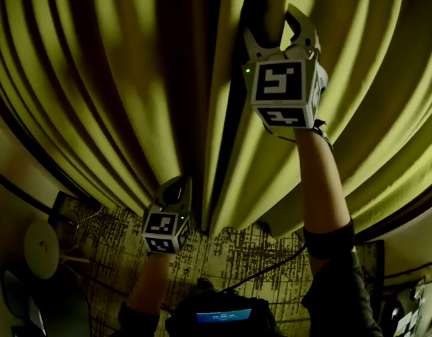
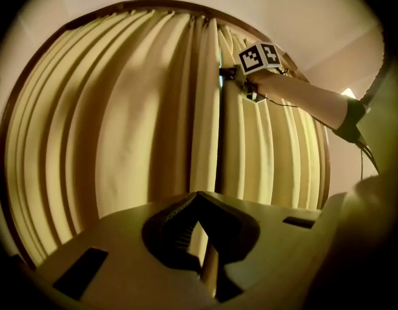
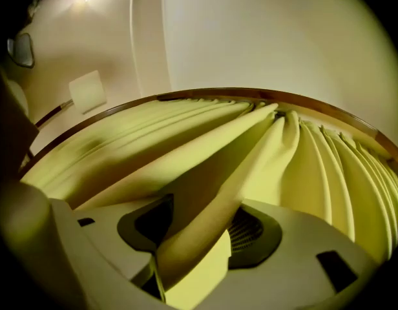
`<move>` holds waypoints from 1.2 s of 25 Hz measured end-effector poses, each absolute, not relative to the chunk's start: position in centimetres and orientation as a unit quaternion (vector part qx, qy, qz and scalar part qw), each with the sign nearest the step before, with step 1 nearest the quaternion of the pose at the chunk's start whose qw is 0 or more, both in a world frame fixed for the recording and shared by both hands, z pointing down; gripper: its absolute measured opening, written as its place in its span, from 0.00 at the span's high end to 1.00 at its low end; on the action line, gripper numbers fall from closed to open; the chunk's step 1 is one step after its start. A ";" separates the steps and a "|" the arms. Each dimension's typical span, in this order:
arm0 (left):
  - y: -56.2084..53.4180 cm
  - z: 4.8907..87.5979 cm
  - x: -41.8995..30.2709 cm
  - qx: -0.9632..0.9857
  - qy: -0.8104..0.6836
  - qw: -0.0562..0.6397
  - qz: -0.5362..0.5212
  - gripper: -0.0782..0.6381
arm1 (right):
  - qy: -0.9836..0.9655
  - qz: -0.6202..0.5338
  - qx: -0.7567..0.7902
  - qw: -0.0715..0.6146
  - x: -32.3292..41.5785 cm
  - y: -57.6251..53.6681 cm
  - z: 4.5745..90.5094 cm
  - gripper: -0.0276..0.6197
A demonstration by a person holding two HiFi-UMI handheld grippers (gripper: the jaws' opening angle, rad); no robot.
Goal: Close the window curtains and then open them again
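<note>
The yellow left curtain (image 1: 97,83) and right curtain (image 1: 384,83) are hanging drawn together, meeting mid-scene. The right gripper (image 1: 275,20), up high, is standing open around the right curtain's inner fold. The left gripper (image 2: 199,196), lower, is pinching the left curtain's edge.

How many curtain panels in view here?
2. The left panel hangs on the left, its edge pinched in the left gripper. The right panel hangs on the right, a fold between the jaws of the open right gripper. More may hang outside the frame.
</note>
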State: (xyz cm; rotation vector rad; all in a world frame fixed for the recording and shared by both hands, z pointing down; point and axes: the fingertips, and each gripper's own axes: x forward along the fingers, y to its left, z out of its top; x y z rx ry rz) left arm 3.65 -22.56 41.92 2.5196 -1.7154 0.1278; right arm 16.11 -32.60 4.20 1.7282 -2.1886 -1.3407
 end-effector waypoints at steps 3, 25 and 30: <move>-21.1 42.7 5.1 0.822 -0.564 0.043 0.062 0.89 | -0.711 -0.397 0.580 0.006 20.8 -31.4 6.1 0.54; -9.8 49.7 3.9 0.778 -0.610 0.060 0.142 0.89 | -0.825 0.056 0.556 0.080 35.5 -16.4 50.6 0.92; -7.7 51.7 2.3 0.780 -0.601 0.068 0.162 0.89 | -0.827 0.124 0.533 0.129 32.8 -11.1 58.4 0.94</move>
